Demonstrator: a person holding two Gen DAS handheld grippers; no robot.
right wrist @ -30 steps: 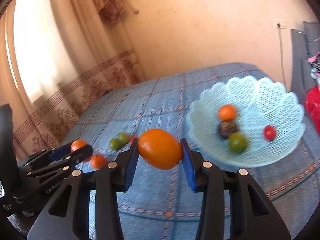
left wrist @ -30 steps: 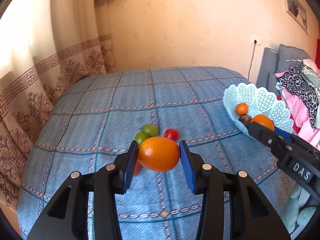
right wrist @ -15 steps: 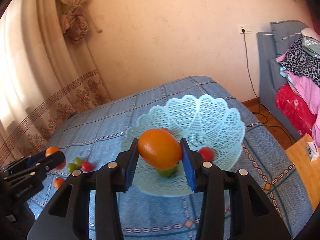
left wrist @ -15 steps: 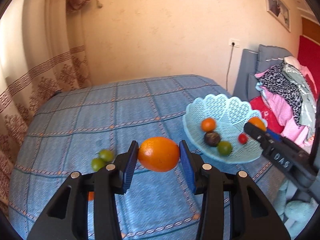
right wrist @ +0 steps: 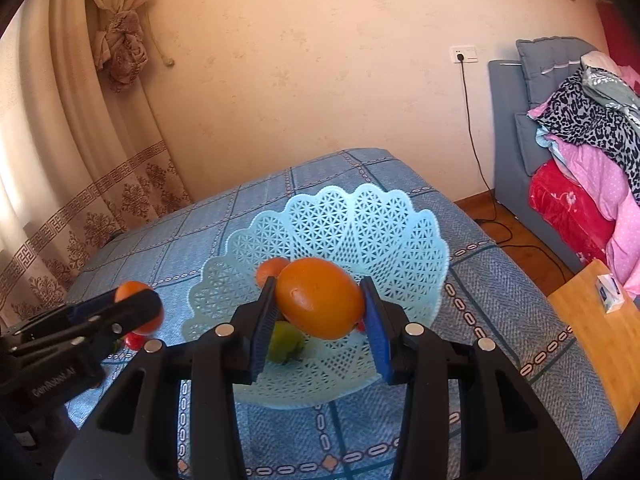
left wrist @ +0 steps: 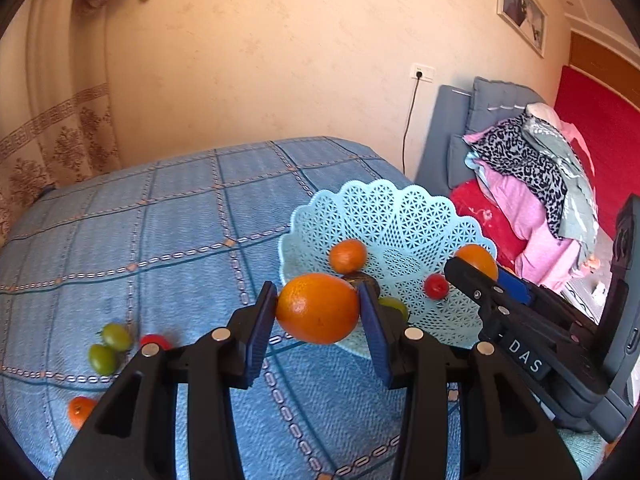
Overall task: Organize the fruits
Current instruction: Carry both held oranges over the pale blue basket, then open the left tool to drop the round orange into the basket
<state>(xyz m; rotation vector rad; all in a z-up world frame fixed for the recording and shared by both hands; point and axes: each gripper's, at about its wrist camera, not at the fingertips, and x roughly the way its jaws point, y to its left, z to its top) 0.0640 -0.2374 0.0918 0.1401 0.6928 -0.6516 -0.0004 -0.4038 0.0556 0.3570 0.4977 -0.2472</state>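
Observation:
My left gripper (left wrist: pixel 318 309) is shut on a large orange (left wrist: pixel 312 312), held above the blue bedspread just left of the light blue lattice basket (left wrist: pixel 400 216). The basket holds a small orange (left wrist: pixel 347 255), a dark fruit (left wrist: pixel 362 279), a green fruit (left wrist: pixel 396 307) and a red tomato (left wrist: pixel 436 286). My right gripper (right wrist: pixel 320 300) is shut on a second orange (right wrist: pixel 320 298) over the basket's (right wrist: pixel 344 220) near half. In the right wrist view the left gripper (right wrist: pixel 138 306) shows at the left with its orange (right wrist: pixel 134 291).
Two green fruits (left wrist: pixel 110 346), a red tomato (left wrist: pixel 154 340) and a small orange (left wrist: pixel 80 410) lie on the bedspread (left wrist: pixel 160 232) to the left. Piled clothes (left wrist: pixel 532 168) and a grey headboard stand right of the basket. A wooden stand (right wrist: pixel 592 328) is beside the bed.
Both grippers, each still shut on its orange, have swung right toward the basket. The basket now sits near the middle of both views, and the right orange hangs over it.

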